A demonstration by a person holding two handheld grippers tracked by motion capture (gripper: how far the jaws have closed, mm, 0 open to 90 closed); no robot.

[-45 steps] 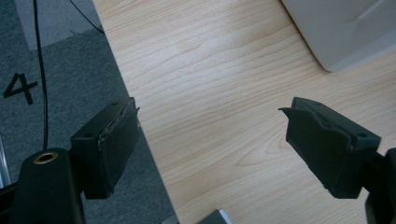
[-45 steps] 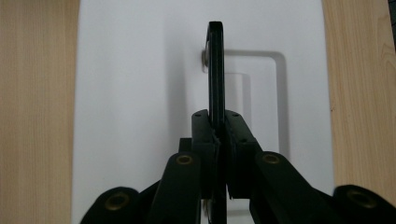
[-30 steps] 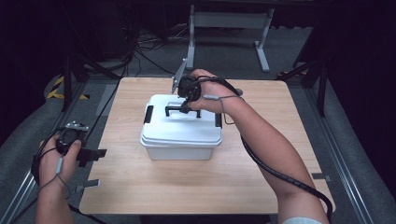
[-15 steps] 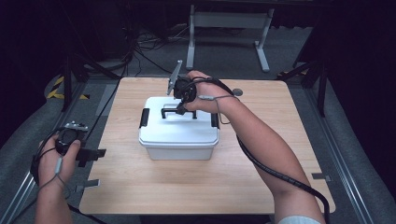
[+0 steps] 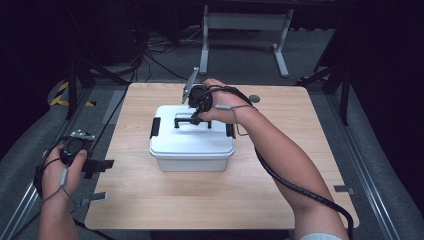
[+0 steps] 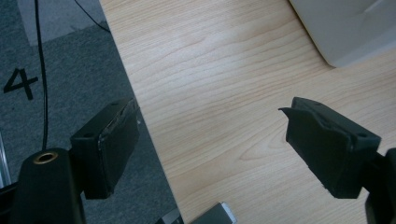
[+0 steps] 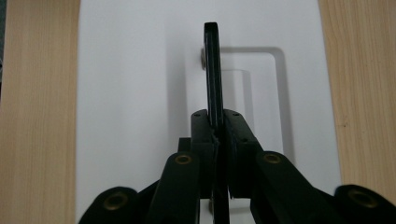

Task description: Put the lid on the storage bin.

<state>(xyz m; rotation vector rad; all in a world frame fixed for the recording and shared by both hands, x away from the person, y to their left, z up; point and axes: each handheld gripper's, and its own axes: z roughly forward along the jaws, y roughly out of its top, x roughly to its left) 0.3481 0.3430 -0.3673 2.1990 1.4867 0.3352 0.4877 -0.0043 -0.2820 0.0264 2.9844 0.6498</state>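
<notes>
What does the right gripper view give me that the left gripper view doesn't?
Right gripper view alone: the right gripper shut on the black handle of the white box's lid.

Left gripper view alone: the left gripper open with nothing between its jaws, the table edge, grey floor with a "4" mark and a cable.

Both: the white box and the wooden table.

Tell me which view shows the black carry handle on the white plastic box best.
The right gripper view: the black carry handle stands raised, edge-on, pinched between the right tongs. The high view shows it small, partly behind the hand. The left gripper view catches just a corner of the white plastic box.
</notes>
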